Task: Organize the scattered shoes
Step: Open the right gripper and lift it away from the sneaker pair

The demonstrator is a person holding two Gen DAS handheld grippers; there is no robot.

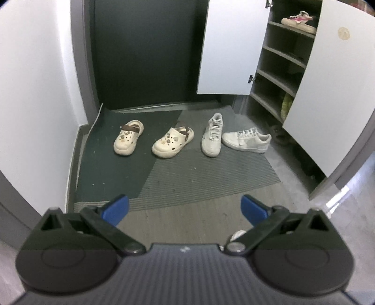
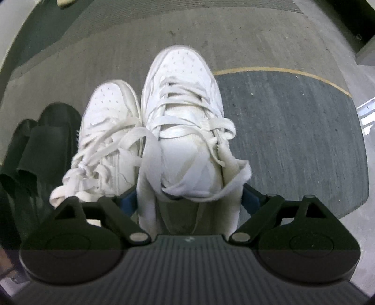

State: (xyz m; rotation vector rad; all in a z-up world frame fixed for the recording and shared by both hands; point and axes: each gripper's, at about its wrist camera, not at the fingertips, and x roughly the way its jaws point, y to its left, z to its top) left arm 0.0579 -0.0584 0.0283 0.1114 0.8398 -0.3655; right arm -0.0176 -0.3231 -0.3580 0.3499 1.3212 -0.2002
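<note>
In the left wrist view, two cream clogs [image 1: 128, 138] [image 1: 172, 143] and two white low sneakers [image 1: 212, 136] [image 1: 246, 140] lie scattered on the doormat [image 1: 199, 173]. My left gripper [image 1: 185, 208] hangs open well short of them, with nothing between its blue pads. In the right wrist view, a white high-top sneaker [image 2: 180, 98] points away from me. My right gripper [image 2: 189, 201] is closed on the sides of its collar, and loose laces hide most of the pads. Its mate [image 2: 110, 117] lies close on the left, toe forward.
A shoe cabinet [image 1: 281, 54] stands open at the right with both white doors [image 1: 234, 47] swung out. A pink-trimmed shoe [image 1: 298, 22] is on its top shelf and something yellow-green [image 1: 286, 105] lower down. Dark slipper-like shapes [image 2: 46, 140] lie left of the high-tops. A white wall [image 1: 35, 93] closes the left side.
</note>
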